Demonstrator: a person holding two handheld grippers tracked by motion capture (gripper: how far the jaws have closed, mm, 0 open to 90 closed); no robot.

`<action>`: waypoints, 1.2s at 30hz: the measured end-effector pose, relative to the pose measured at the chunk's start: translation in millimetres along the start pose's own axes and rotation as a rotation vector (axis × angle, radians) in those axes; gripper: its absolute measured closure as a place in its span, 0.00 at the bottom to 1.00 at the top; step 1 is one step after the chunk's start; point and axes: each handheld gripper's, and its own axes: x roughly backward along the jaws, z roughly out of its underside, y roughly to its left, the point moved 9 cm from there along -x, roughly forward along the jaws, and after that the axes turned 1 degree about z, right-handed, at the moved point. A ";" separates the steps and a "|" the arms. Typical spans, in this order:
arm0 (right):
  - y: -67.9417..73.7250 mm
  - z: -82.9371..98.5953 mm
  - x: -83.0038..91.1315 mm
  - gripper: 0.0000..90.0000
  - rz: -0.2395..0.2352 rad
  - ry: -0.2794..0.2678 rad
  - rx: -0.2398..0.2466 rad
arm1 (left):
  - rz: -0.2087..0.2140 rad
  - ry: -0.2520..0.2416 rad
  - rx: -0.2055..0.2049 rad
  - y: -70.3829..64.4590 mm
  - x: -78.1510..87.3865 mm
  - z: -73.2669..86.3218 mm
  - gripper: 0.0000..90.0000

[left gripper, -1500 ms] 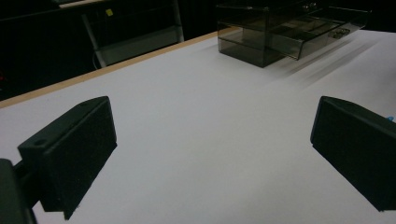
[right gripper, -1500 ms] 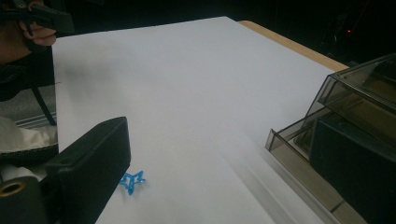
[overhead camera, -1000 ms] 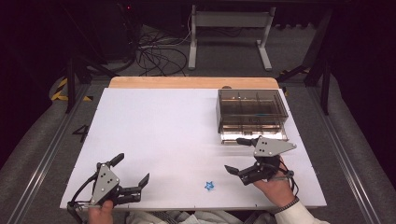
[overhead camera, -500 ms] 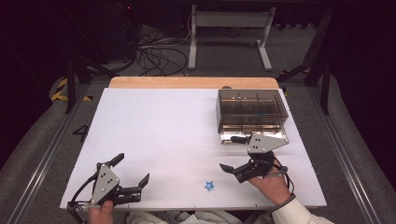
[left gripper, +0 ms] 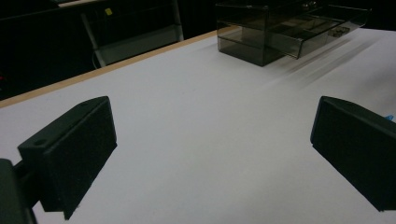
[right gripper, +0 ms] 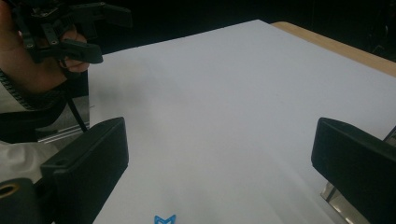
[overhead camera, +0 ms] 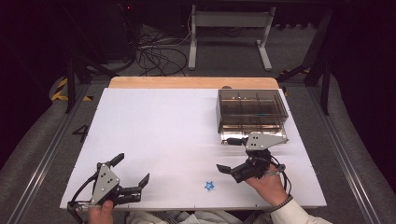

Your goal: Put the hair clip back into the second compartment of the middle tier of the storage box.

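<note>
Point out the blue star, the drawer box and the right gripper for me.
blue star (overhead camera: 209, 186), high view, its middle.
drawer box (overhead camera: 251, 103), high view, its smoky top panel.
right gripper (overhead camera: 230, 154), high view, midway between its open fingertips.

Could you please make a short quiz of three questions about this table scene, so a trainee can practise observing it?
1. True or false: the right gripper is shut on the blue star.
2. Multiple choice: where does the drawer box stand? A) far right part of the white board; B) near left corner; C) on the floor.
3. Fill in: the blue star lies on the board between the two grippers, nearer to the ____ gripper than to the left gripper.

Key
1. False: its jaws stand wide apart, and the star lies free on the board.
2. A
3. right
</note>
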 end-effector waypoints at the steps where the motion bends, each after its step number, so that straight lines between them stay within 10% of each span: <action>1: 1.3 0.2 -0.3 0.05 -0.003 0.002 -0.001 | -0.001 -0.001 -0.002 0.4 0.0 -0.1 0.01; 11: 16.6 14.8 -11.2 0.08 0.027 0.099 0.118 | 0.000 -0.001 0.001 0.4 0.3 0.0 0.01; 36: 33.9 49.9 -28.4 0.09 -0.044 0.225 0.061 | 0.000 0.001 -0.005 -0.1 0.3 0.0 0.01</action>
